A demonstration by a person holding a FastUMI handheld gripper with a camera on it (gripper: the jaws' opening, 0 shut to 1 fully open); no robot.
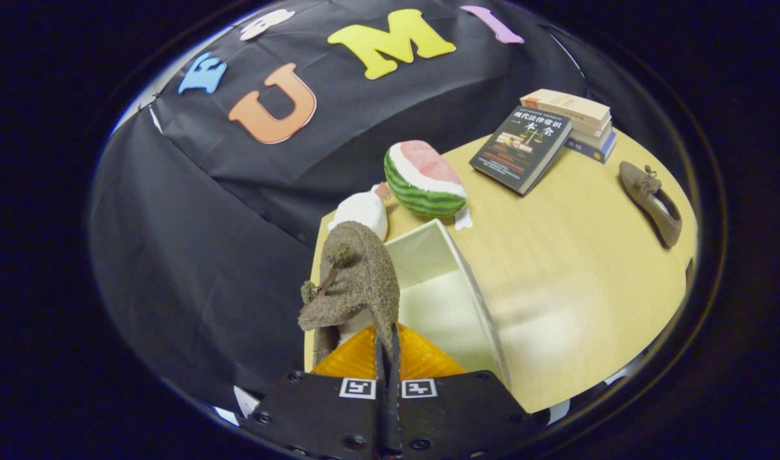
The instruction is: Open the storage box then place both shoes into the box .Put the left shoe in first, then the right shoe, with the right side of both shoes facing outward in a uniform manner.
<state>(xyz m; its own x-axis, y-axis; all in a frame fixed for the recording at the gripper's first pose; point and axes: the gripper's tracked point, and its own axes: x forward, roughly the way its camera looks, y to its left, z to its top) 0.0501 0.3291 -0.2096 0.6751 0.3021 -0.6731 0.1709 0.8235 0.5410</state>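
Gripper [387, 358] fingers pinched together on the held shoe [354, 281], hanging just left of the open storage box [457, 300] at the table's [581, 255] near-left edge. Lower it inside, right side outward. Second shoe [651, 201] lies by the far-right edge.

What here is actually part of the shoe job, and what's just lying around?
Part of the job:
- open storage box
- brown shoe pinched in the hand-held gripper
- second shoe across the table

Lying about:
- watermelon toy
- white object
- books
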